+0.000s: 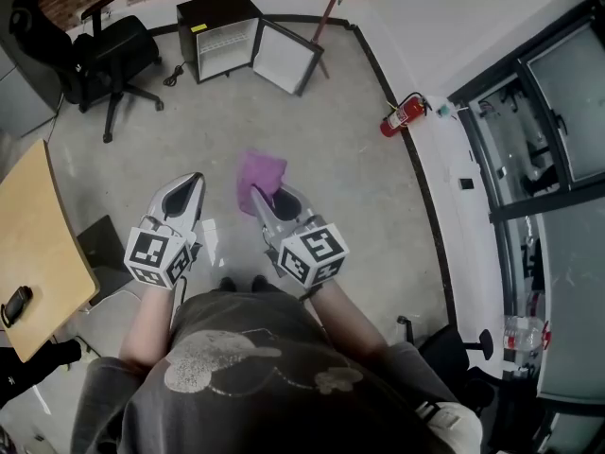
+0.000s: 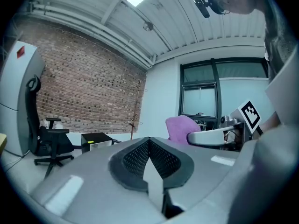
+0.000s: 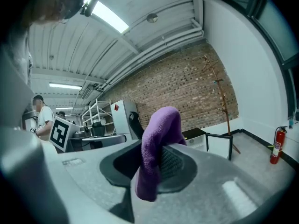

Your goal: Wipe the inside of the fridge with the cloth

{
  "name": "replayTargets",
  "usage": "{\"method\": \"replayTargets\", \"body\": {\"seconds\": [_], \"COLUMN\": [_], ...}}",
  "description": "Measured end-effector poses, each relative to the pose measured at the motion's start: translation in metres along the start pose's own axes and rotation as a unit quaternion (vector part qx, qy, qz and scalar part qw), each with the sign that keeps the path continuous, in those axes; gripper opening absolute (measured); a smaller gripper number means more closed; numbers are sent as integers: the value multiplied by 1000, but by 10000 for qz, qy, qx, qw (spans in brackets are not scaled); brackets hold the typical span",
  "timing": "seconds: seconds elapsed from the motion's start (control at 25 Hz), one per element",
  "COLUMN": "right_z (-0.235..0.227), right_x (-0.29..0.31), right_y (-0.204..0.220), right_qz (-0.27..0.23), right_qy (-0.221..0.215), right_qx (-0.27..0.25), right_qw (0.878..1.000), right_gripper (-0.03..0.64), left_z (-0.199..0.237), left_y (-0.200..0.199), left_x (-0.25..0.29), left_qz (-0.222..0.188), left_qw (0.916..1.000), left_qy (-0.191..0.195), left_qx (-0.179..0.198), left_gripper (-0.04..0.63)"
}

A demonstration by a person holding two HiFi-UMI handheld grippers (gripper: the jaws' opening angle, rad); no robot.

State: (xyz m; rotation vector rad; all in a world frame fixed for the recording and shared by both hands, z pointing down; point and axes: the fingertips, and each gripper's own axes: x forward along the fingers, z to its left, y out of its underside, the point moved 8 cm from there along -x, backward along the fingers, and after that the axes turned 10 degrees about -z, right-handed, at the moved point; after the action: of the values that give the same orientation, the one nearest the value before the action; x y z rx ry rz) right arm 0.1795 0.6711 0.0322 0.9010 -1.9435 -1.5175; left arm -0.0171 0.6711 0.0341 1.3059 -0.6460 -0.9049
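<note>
Purple cloth [image 1: 260,171] sits pinched in the right hand-held gripper [image 1: 260,200]; the left hand-held gripper [image 1: 192,185] is clenched empty.

Soft, fuzzy purple cloth [image 3: 158,139], matt. Smooth grey plastic with a faint grain on the left gripper [image 1: 194,182] and right gripper [image 1: 261,199]; black rubbery pads [image 2: 134,158] with a fine mesh texture. Dull, mottled concrete floor [image 1: 359,206]. Rough red brick wall [image 2: 88,92]. Smooth pale wood table [image 1: 33,239]. Matt black fridge [image 1: 219,9], white inside. Glossy red extinguisher [image 1: 402,114].
</note>
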Motion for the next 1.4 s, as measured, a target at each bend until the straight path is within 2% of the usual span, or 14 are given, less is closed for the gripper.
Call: {"method": "replayTargets", "body": {"seconds": [0.36, 0.52, 0.64, 0.8, 1.08, 1.4], "right_z": [-17, -39, -65, -107, -191, -269], "right_x": [14, 35, 62, 109, 203, 265], "right_y": [12, 15, 18, 15, -6, -29], "right_qz": [6, 128, 136, 155, 268, 409], "right_qy": [555, 577, 520, 351, 143, 4], "right_qx": [148, 152, 213, 379, 494, 591], "right_qw": [9983, 9981, 9983, 9985, 9983, 9974], "right_gripper": [78, 78, 78, 78, 78, 78], "left_z": [36, 54, 74, 100, 152, 192], "left_y": [11, 12, 13, 15, 12, -3], "left_x": [2, 17, 37, 74, 167, 248], "left_qz": [145, 154, 81, 80, 205, 93], "left_qw": [9999, 9997, 9990, 9976, 9960, 9922], "left_qy": [-21, -144, -424, -687, -875, -1241], "left_qx": [-73, -109, -100, -46, -25, 57], "left_gripper": [17, 17, 17, 15, 17, 15]}}
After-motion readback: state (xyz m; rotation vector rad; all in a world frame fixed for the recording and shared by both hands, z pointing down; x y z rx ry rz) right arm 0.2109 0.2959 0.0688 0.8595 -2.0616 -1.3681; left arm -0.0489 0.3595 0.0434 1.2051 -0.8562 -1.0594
